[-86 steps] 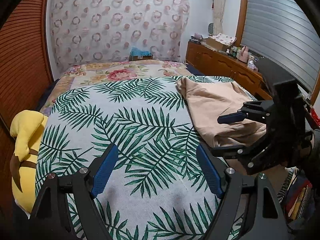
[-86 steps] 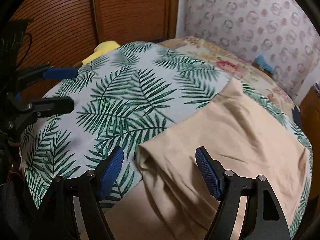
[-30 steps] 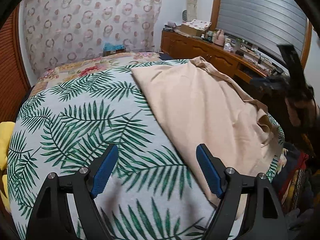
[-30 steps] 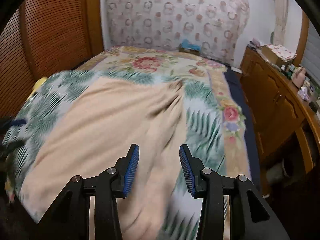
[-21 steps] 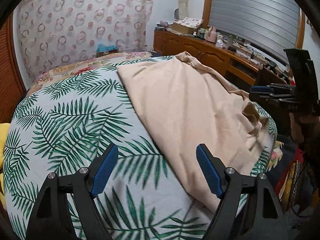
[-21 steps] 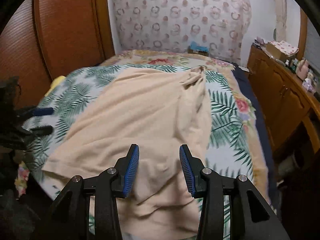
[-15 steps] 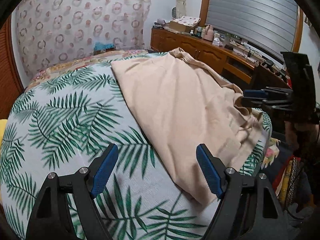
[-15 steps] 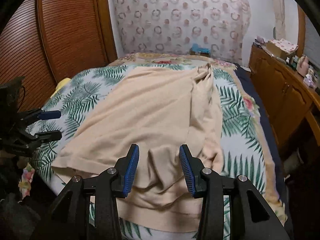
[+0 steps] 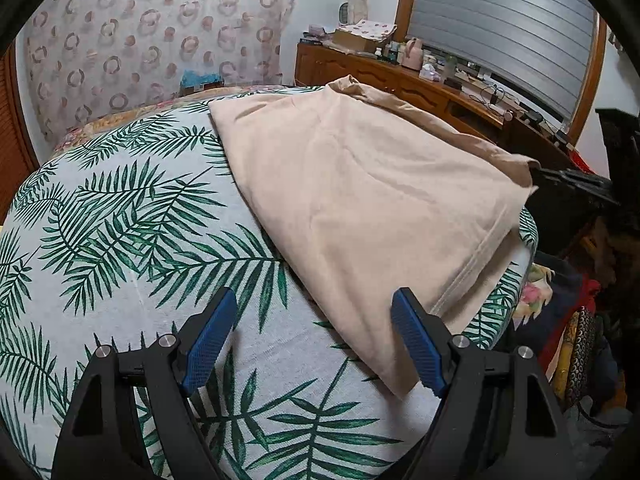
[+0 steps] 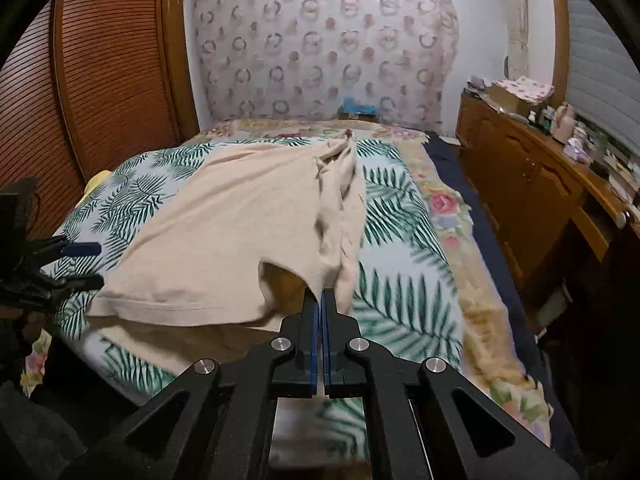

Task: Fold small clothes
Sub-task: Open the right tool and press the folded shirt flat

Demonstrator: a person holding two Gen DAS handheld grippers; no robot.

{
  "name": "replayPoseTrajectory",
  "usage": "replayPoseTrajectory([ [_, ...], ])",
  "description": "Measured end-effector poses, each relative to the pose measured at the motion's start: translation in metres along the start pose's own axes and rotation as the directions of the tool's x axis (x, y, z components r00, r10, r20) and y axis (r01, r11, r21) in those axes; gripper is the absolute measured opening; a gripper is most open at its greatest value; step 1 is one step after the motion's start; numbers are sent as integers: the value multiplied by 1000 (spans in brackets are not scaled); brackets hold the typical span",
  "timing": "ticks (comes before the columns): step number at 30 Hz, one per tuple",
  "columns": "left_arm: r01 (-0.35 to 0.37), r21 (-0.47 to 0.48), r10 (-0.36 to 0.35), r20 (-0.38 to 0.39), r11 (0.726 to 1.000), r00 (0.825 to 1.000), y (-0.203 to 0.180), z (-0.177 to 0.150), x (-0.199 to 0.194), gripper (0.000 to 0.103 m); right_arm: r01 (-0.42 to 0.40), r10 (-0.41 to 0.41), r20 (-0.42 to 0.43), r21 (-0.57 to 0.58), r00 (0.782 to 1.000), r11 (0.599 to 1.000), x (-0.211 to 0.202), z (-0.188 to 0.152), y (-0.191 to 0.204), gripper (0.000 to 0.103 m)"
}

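Right gripper (image 10: 321, 300) pinching beige garment (image 10: 224, 232) hem at bed (image 10: 404, 256) near edge; left gripper (image 9: 310, 340) gaping, empty; thin pinch risking slipping free under lifting.

Beige garment (image 10: 224, 236) spread on bed, hem toward cam; rt hem corner lifted, bunched, rt edge rumpled.

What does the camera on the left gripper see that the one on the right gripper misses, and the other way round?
Only the left wrist view shows the left gripper open over the palm-leaf bedspread, near the hem. Only the right wrist view shows the ribbed wooden wardrobe doors and the right gripper shut on a corner of the beige cotton garment. Both show that garment and the patterned curtain.
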State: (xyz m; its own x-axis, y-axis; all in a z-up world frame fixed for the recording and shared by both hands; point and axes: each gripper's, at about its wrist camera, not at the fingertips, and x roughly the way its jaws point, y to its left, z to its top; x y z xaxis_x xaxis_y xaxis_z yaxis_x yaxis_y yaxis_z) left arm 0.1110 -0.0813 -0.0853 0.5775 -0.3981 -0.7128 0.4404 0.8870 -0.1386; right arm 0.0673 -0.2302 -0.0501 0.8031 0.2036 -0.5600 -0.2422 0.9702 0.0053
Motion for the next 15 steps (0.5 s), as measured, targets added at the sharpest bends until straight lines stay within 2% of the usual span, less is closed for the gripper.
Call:
replayPoseTrajectory([
  [5, -1, 4, 1, -3, 1000, 1000, -2, 1, 1, 81, 0, 0, -55, 6, 998, 1000, 1, -18, -1, 1],
  [12, 2, -2, -2, -15, 1000, 1000, -2, -2, 4, 81, 24, -23, -95, 16, 995, 1000, 4, -6, 1, 1],
  [15, 5, -5, -5, -20, 1000, 1000, -1, -4, 5, 81, 32, -29, -87, 28, 996, 999, 3, -3, 3, 1],
])
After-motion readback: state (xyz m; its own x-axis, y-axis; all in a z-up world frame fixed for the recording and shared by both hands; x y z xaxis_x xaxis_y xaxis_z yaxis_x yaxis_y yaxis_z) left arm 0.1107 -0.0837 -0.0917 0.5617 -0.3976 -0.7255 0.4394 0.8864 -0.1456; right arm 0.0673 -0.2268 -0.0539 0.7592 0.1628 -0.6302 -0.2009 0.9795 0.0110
